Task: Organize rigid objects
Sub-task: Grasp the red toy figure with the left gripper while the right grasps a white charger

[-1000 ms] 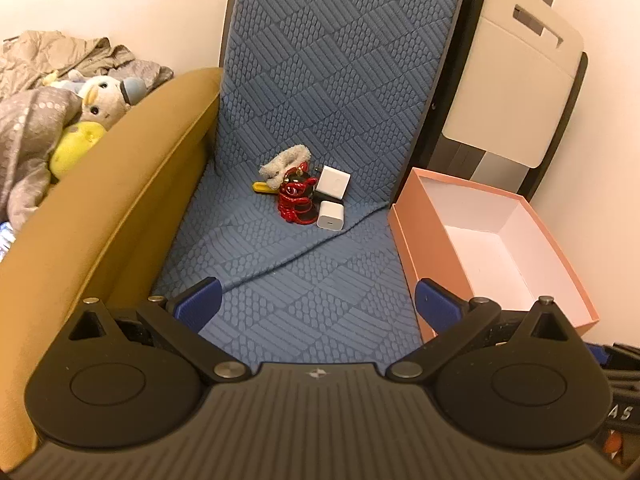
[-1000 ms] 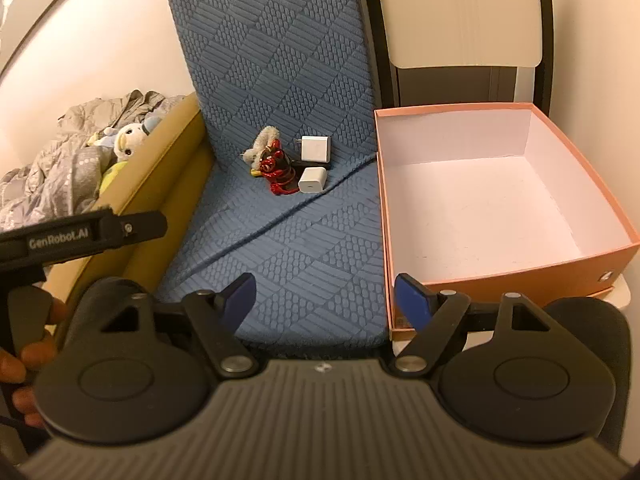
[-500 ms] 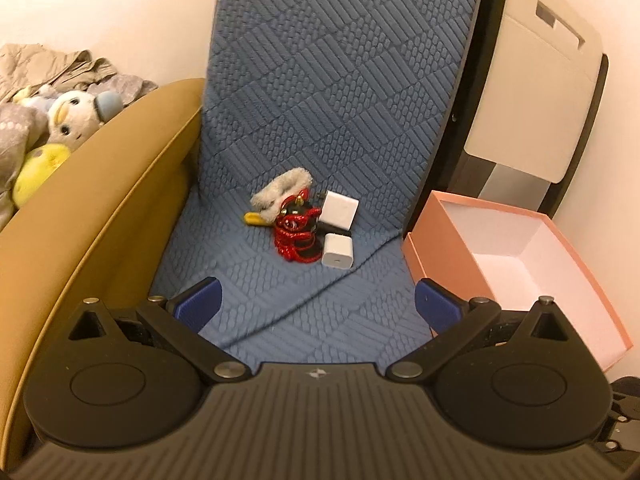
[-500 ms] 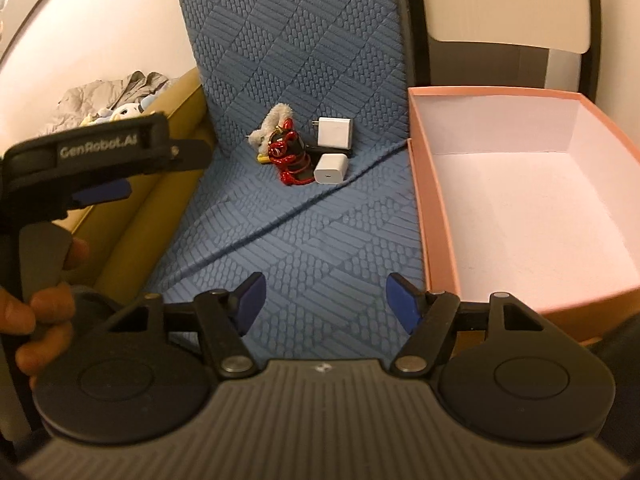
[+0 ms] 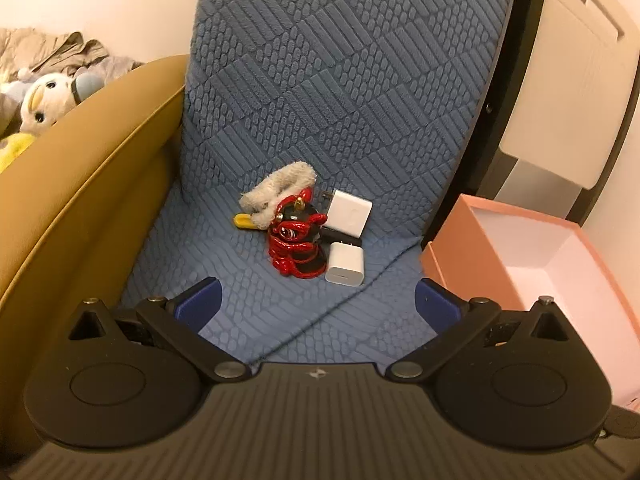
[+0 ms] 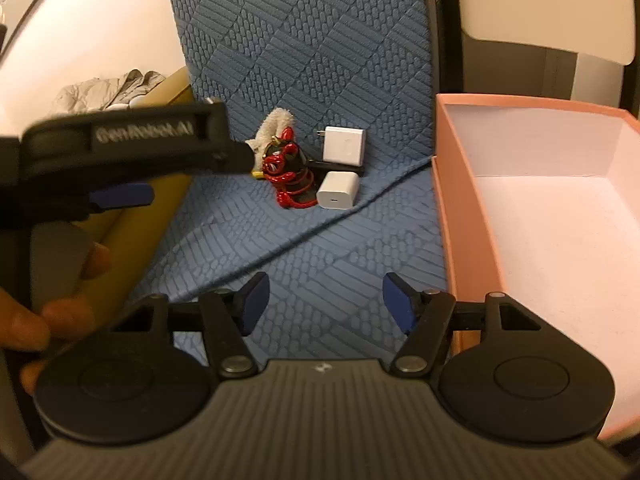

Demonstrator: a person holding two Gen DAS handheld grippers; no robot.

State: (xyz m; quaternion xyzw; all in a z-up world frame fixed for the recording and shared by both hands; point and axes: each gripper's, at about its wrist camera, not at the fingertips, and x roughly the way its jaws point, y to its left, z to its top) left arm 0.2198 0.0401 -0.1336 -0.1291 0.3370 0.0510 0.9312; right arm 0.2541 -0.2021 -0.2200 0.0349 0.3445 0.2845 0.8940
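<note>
On the blue quilted seat cushion [image 5: 280, 332], at its far end where it bends up into the backrest, a small cluster of objects lies together. A glossy red and black figurine [image 5: 295, 242] stands in the middle; just right of it, touching or nearly so, is a small white charger cube [image 5: 345, 265] with its port facing near. Behind that, a larger white wall charger [image 5: 347, 218] leans tilted with its prongs pointing left, and a dark flat object under it is too hidden to identify. A fluffy beige plush piece [image 5: 278, 191] lies at the far left of the cluster, with a yellow tip [image 5: 242, 221] showing beside it.

To the right of the cushion stands an open pink cardboard box [image 6: 448, 196], white inside.

The left gripper [image 5: 316, 300] hovers near the cushion with its jaws wide apart — nothing between them. Its side carries the blurred writing "GenRobot.AI" [image 6: 145, 133], and a hand [image 6: 48, 304] holds its handle. The right gripper [image 6: 325, 300] has just been closing partly, yet its blue pads [image 6: 254, 292] stand apart with only cushion between them.

A plush penguin [image 5: 44, 98] lies beyond the mustard armrest [image 5: 80, 184].
</note>
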